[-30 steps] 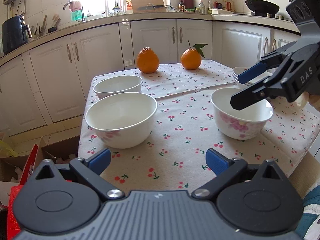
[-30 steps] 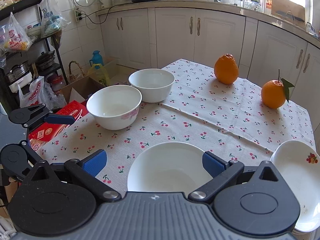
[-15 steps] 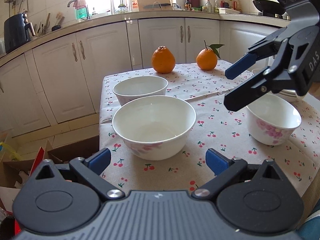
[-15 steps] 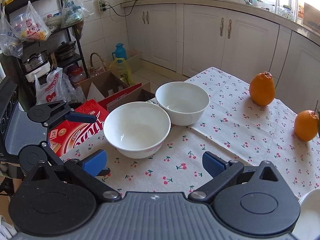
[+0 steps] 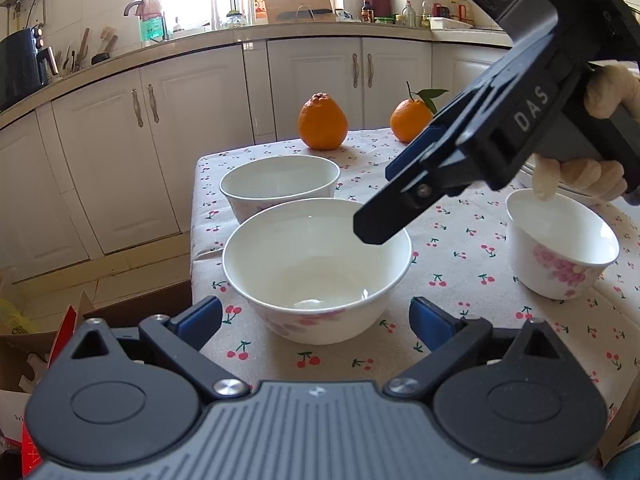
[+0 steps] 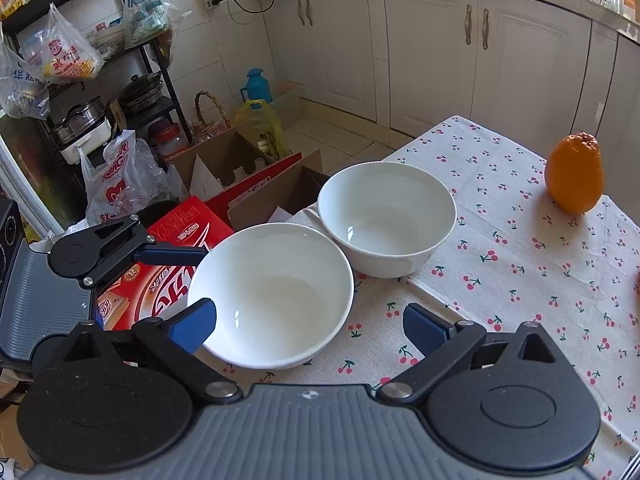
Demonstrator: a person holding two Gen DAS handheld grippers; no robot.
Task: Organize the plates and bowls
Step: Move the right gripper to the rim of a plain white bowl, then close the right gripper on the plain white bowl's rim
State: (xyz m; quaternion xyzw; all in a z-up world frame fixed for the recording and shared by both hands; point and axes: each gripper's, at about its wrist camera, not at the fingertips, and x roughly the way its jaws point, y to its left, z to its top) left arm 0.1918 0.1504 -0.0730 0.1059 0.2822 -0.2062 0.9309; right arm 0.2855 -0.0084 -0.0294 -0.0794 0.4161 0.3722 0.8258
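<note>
Two large white bowls stand near the left edge of the cherry-print table (image 5: 460, 248). The near bowl (image 5: 316, 268) (image 6: 272, 292) sits between the blue pads of my left gripper (image 5: 316, 320). Its jaws are closing, and the pads stand just off the bowl's sides. One of its fingers (image 6: 172, 255) reaches the bowl's far rim in the right wrist view. My right gripper (image 5: 380, 200) (image 6: 310, 326) hovers open above this bowl's right rim, holding nothing. The second large bowl (image 5: 280, 184) (image 6: 386, 216) stands just behind. A smaller flowered bowl (image 5: 560, 248) stands at the right.
Two oranges (image 5: 322, 126) (image 5: 412, 120) sit at the table's far edge. A gloved hand (image 5: 600, 92) holds the right gripper. Cardboard boxes (image 6: 248, 168) and a red carton (image 6: 176, 276) lie on the floor left of the table. White cabinets (image 5: 168, 148) line the walls.
Both grippers moved left. The near large bowl now lies between my left pads. My right gripper left the flowered bowl and now hangs over the large one.
</note>
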